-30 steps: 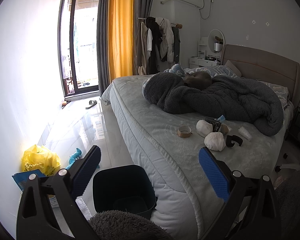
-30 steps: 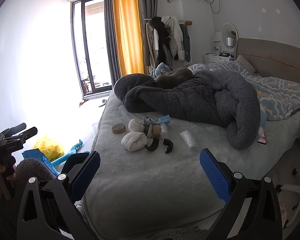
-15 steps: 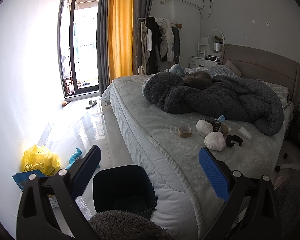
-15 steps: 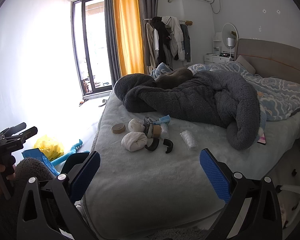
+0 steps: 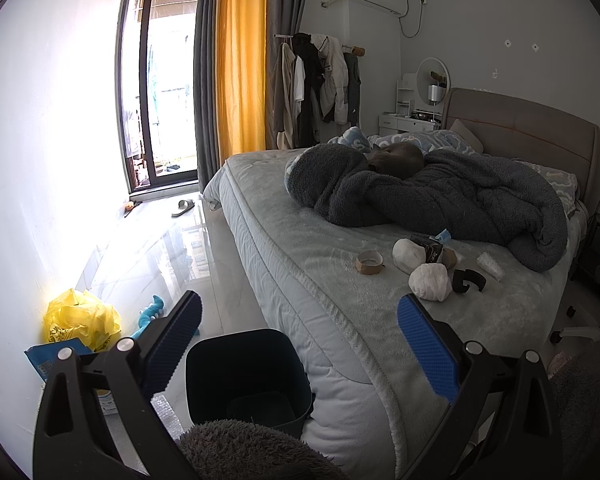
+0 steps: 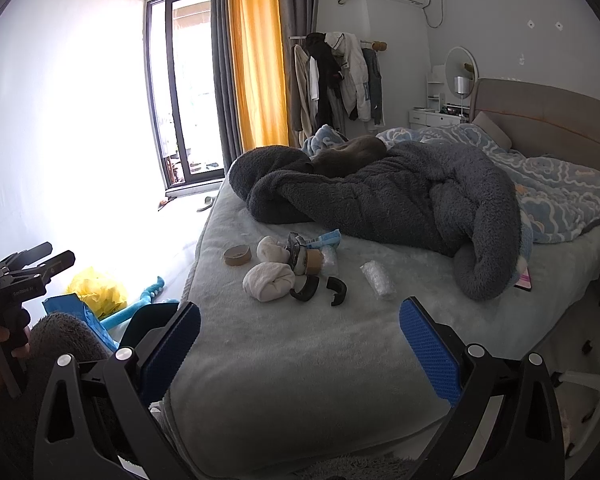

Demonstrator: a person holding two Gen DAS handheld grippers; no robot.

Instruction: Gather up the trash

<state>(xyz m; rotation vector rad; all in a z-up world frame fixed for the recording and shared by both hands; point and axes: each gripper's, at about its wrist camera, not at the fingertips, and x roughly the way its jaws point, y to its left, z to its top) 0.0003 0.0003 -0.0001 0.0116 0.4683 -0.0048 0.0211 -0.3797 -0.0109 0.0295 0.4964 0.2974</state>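
Note:
Trash lies in a cluster on the bed (image 6: 300,344): a tape roll core (image 6: 237,255), two white crumpled wads (image 6: 269,281), a dark wrapper bundle (image 6: 304,256), two black curved pieces (image 6: 320,290) and a bubble-wrap roll (image 6: 377,280). The same cluster shows in the left wrist view, with the tape core (image 5: 369,262) and a white wad (image 5: 430,282). A dark bin (image 5: 246,380) stands on the floor by the bed corner. My left gripper (image 5: 298,344) is open and empty above the bin. My right gripper (image 6: 300,346) is open and empty over the bed's near edge.
A grey fleece blanket (image 6: 400,200) is heaped across the bed behind the trash. On the floor at left lie a yellow bag (image 5: 82,320), a blue packet (image 5: 48,356) and a teal toy (image 5: 150,316). A slipper (image 5: 183,208) lies near the balcony door.

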